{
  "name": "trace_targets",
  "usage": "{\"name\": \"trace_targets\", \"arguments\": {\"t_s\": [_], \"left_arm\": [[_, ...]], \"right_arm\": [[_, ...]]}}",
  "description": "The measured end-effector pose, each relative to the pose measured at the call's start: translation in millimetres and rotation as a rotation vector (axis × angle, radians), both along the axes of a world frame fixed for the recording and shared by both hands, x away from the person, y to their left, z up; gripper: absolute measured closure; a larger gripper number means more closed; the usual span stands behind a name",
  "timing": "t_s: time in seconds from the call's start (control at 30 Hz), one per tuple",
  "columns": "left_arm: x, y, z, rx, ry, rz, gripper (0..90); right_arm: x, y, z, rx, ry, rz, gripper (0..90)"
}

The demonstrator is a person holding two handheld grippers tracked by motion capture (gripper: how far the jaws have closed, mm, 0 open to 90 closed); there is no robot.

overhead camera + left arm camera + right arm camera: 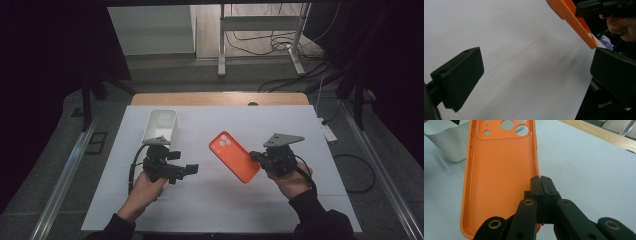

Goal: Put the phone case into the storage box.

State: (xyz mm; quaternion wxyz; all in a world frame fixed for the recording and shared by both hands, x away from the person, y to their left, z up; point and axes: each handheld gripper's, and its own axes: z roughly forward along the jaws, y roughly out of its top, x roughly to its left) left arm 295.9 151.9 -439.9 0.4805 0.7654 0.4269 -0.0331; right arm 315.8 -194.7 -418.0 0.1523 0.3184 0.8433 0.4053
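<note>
An orange phone case (234,156) with camera cut-outs lies slanted at the table's middle right, hollow side up. My right gripper (255,156) is shut on its long right edge; in the right gripper view the jaws meet (541,182) over the rim of the case (499,182). My left gripper (186,162) is open at the middle left, pointing right toward the case, nothing between its wide-apart jaws (536,75). In the left gripper view the case (574,20) looks tilted and slightly off the mat, with the right gripper (604,7) behind it.
A white rectangular bin (161,125) stands upright just beyond my left gripper, also at the bin's corner (446,142) past the case. A white mat (215,200) covers the table, with a wooden edge (220,98) at the back. Cables and a desk frame lie on the floor beyond.
</note>
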Motion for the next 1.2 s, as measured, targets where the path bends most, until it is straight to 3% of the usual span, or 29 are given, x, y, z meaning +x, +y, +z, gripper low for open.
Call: {"name": "trace_targets", "arguments": {"t_s": [1.2], "left_arm": [[22.5, -49.7, -1.2, -0.086, 0.1, -0.096, 0.0]], "right_arm": [[-11.2, 19.7, -1.0, -0.002, -0.031, 0.045, 89.0]]}}
